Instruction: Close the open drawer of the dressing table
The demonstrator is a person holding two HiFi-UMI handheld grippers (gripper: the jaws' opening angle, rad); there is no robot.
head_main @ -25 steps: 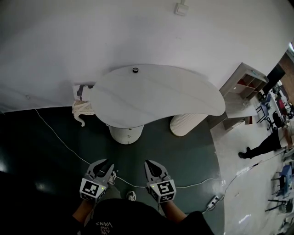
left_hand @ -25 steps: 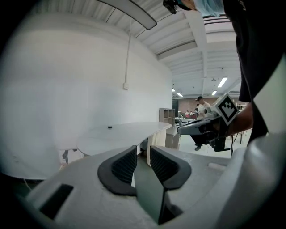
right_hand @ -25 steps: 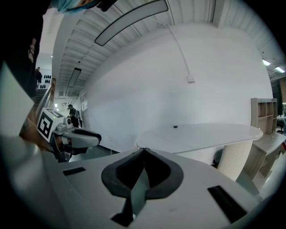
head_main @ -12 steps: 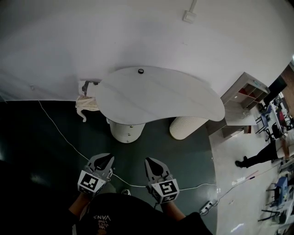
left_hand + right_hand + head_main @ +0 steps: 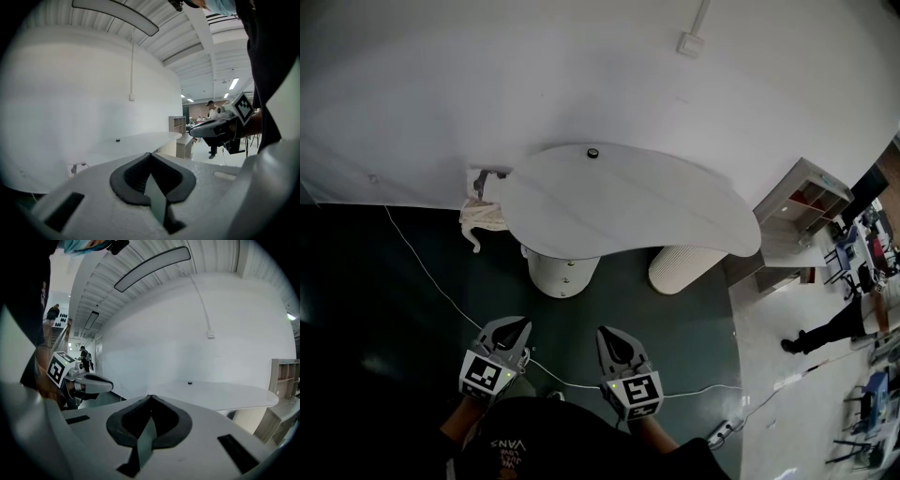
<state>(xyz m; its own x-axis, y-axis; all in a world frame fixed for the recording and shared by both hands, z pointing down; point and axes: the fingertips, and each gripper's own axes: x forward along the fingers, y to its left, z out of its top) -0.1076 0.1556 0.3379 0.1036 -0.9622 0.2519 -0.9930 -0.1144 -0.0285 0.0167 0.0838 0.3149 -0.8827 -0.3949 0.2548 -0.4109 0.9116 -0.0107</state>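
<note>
The white dressing table (image 5: 628,202) has a curved top and stands against the wall, ahead of both grippers. Under it are a round drawer pedestal (image 5: 562,274) with small knobs and a ribbed pedestal (image 5: 682,268). From above I cannot tell whether a drawer stands open. My left gripper (image 5: 517,322) is held over the dark floor well short of the table. Its jaws have just been closing and now meet with nothing between them. My right gripper (image 5: 607,332) hangs beside it, shut and empty. The left gripper view shows the tabletop (image 5: 136,139) and the right gripper (image 5: 220,129).
A small black object (image 5: 592,153) sits on the tabletop near the wall. A cloth bag (image 5: 478,217) hangs at the table's left end. A white cable (image 5: 441,291) crosses the floor to a power strip (image 5: 719,433). A shelf unit (image 5: 806,202) and a person (image 5: 825,328) are at the right.
The left gripper's jaws, spread a second ago, have come together. Both grippers sit slightly higher in the view. The table has shifted a little down and to the right in the picture.
</note>
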